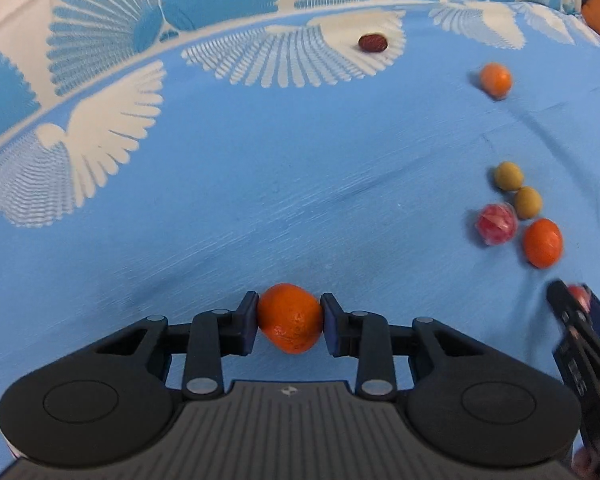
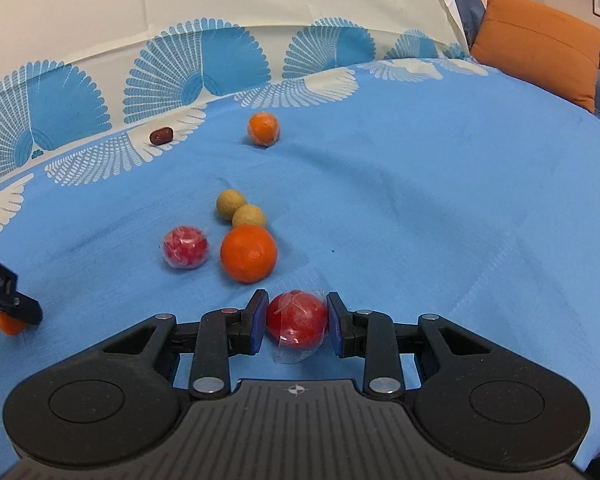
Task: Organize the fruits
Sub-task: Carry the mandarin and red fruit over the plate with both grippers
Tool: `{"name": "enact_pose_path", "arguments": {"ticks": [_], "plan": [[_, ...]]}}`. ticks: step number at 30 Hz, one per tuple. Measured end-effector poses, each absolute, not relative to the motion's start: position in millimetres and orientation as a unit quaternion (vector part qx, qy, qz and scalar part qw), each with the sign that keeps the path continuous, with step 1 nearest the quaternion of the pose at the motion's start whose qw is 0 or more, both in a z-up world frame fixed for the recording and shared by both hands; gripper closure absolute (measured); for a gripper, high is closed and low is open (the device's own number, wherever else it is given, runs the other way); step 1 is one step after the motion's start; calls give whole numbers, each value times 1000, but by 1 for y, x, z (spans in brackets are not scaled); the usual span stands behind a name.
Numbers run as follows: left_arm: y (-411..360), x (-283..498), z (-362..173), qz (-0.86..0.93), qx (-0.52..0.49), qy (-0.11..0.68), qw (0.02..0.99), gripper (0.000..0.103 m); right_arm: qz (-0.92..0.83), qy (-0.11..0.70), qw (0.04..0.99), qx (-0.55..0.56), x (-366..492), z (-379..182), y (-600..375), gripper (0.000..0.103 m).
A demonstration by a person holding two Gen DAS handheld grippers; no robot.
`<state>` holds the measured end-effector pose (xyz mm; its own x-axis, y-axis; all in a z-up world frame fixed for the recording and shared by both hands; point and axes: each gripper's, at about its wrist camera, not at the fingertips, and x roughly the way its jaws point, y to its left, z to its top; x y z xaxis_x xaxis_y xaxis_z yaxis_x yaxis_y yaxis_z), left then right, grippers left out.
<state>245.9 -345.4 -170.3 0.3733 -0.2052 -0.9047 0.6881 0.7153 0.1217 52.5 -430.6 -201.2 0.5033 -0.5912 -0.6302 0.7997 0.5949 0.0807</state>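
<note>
My left gripper (image 1: 289, 322) is shut on an orange tangerine (image 1: 290, 316) above the blue cloth. My right gripper (image 2: 297, 322) is shut on a red fruit in clear wrap (image 2: 298, 320). Ahead of the right gripper lie a tangerine (image 2: 249, 253), a wrapped red fruit (image 2: 185, 247), two tan round fruits (image 2: 231, 201) (image 2: 249, 216), a far wrapped orange (image 2: 263, 128) and a dark red date (image 2: 161, 135). The same group shows at the right of the left wrist view: tangerine (image 1: 541, 242), red fruit (image 1: 496, 224), tan fruits (image 1: 508, 176), far orange (image 1: 496, 79), date (image 1: 373, 43).
A blue cloth (image 2: 420, 200) with white fan patterns covers the surface. An orange cushion (image 2: 540, 44) sits at the far right. The right gripper's body (image 1: 580, 348) shows at the right edge of the left wrist view; the left gripper's finger (image 2: 8, 296) shows at the left edge of the right wrist view.
</note>
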Motion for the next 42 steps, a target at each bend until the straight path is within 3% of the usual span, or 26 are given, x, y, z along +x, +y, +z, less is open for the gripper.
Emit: {"name": "enact_pose_path", "arguments": {"ticks": [10, 17, 30, 42], "plan": [[-237, 161, -78, -240, 222, 476, 816, 66, -385, 247, 878, 137, 34, -170, -407, 70], [-134, 91, -29, -171, 192, 477, 841, 66, -302, 241, 911, 142, -14, -112, -361, 70], [-13, 6, -19, -131, 94, 479, 863, 67, -88, 202, 975, 15, -116, -16, -210, 70], [31, -18, -8, -108, 57, 444, 887, 67, -10, 212, 976, -45, -131, -1, -139, 70]]}}
